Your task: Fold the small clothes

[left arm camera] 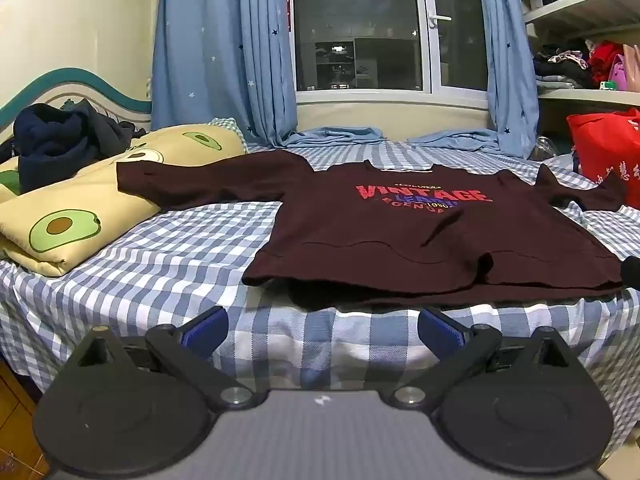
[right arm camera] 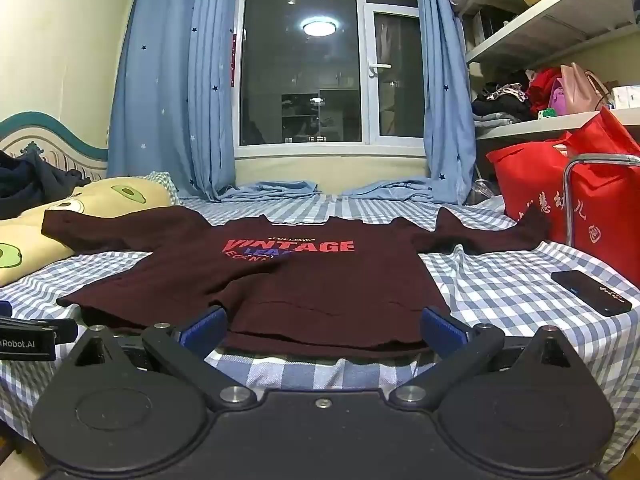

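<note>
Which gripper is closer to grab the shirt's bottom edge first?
Probably the right gripper: its open jaws already straddle the maroon shirt at its hem. The left gripper, also open, sits short of it.

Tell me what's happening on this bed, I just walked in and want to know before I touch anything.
A person is about to fold a maroon shirt, holding a two-finger gripper in each hand. The shirt lies spread flat, print side up, on the blue checked bedsheet, one sleeve draped over the avocado pillow. The left gripper and right gripper are both open and empty, just short of the shirt's near hem. No fold is made yet. A black phone lies on the sheet beside the shirt.
</note>
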Tool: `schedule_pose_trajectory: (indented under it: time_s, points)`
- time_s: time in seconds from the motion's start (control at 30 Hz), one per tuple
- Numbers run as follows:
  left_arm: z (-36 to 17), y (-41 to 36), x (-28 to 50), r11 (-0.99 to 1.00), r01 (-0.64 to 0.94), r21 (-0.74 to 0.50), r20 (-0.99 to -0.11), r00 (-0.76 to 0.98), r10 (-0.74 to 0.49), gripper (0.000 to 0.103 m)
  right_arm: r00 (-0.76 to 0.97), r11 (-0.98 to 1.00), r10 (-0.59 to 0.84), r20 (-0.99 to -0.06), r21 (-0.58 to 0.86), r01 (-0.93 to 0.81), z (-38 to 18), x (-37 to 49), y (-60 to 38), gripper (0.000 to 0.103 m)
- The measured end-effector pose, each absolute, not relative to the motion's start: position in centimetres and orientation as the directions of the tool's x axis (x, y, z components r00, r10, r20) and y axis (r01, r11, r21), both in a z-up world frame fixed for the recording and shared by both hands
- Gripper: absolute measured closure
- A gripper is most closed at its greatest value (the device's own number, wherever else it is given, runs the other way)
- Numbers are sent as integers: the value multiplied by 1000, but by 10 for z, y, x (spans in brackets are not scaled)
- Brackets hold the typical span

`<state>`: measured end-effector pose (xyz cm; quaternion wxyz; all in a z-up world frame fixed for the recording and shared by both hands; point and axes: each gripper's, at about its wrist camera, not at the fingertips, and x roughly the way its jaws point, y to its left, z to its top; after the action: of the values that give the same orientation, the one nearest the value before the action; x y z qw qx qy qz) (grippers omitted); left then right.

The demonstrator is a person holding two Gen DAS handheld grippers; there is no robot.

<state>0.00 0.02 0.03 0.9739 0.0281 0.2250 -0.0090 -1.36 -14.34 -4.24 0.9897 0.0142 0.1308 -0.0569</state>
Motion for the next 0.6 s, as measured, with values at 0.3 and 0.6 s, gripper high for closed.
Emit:
schedule_pose_trajectory:
  time_s: [0.3, 0.6]
  points:
    - [0, 3, -1, 998, 21, 53, -441, 897, 5, 1, 957, 993, -108, -267, 12, 116, -44, -12, -143, 0]
    - [0, 3, 3, 998, 15, 53, -444, 896, 10, 1, 959, 993, -110, -262, 15, 119, -42, -12, -144, 0]
